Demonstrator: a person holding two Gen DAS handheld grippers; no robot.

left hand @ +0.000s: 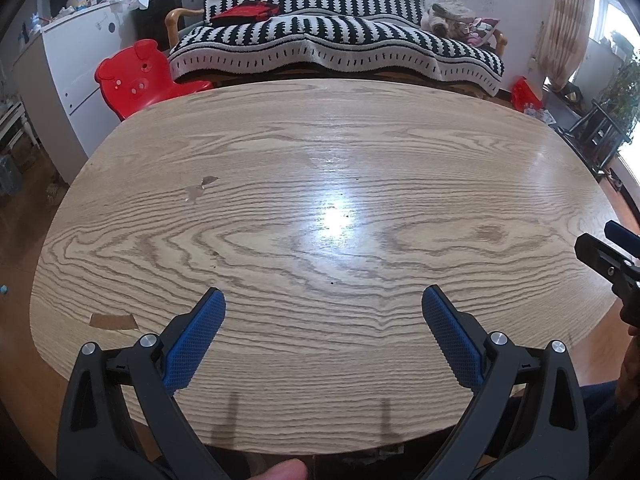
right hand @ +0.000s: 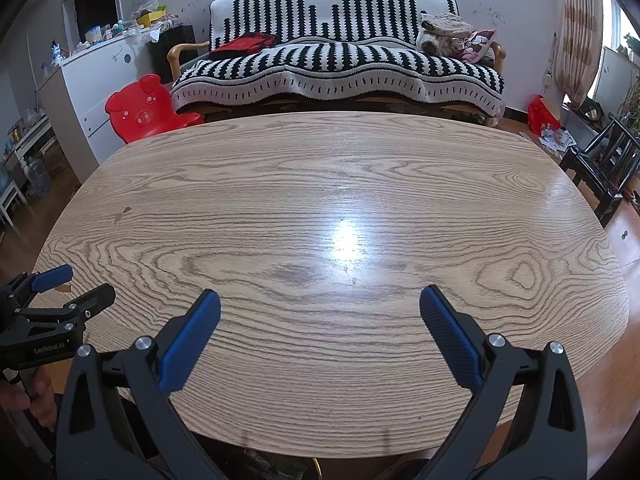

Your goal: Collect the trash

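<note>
Nearest to me, my left gripper [left hand: 323, 300] hangs over the near edge of the wooden table [left hand: 320, 152], its blue pads spread wide with nothing between them. My right gripper [right hand: 320, 300] hovers just beside it at much the same height, jaws equally wide and empty.

Trash is the thing I am after, and I see no loose wrapper, cup or paper on the tabletop. The closest candidate is a flat brown patch [left hand: 113, 322] near the table's left edge, just left of my left pad; I cannot tell whether it is stuck tape or bare damage. If it is tape, I judge it light, thin and limp, lying flush, so I would need to catch a lifted corner with one pad tip and peel, not pinch from above. A smaller torn mark [left hand: 202, 188] farther in looks like chipped veneer, not something to pick up.

Beyond the table stand a red pig-faced chair [left hand: 138, 76] and a sofa under a black-and-white striped throw [left hand: 332, 40].
</note>
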